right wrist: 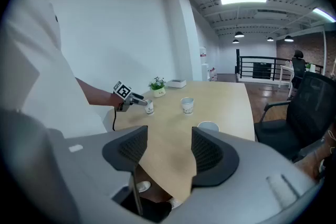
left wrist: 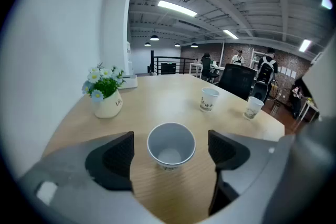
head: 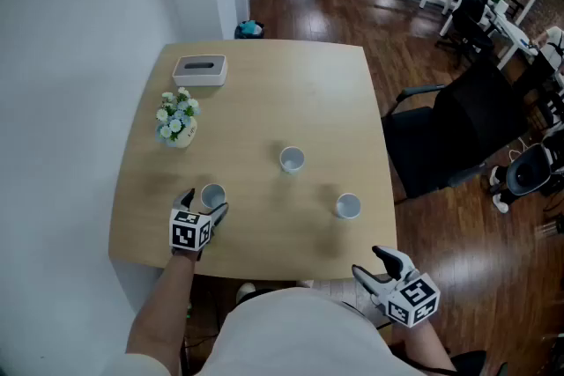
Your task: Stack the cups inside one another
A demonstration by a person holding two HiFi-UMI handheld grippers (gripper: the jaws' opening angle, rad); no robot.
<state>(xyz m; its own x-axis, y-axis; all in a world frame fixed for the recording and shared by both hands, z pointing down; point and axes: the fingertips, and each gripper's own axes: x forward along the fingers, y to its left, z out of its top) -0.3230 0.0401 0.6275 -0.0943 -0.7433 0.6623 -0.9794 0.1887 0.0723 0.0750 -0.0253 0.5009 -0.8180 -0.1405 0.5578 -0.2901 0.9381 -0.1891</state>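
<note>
Pale wood table with rounded corners stands on a dark plank floor, with a white wall along its left edge. Three white paper cups stand upright on it, well apart from one another. The nearest cup stands by the table's near left corner, between the jaws of the left gripper. Those jaws are spread wide, one on either side of the cup, and a gap shows between each pad and the cup wall, so nothing is clamped. The middle cup stands around the table's centre, and the third cup is nearer the right edge. The right gripper hangs off the near edge by the near right corner, its jaws apart with nothing between them. A flower pot and a white tissue box sit toward the far left corner. A black chair stands beyond the right edge.
</note>
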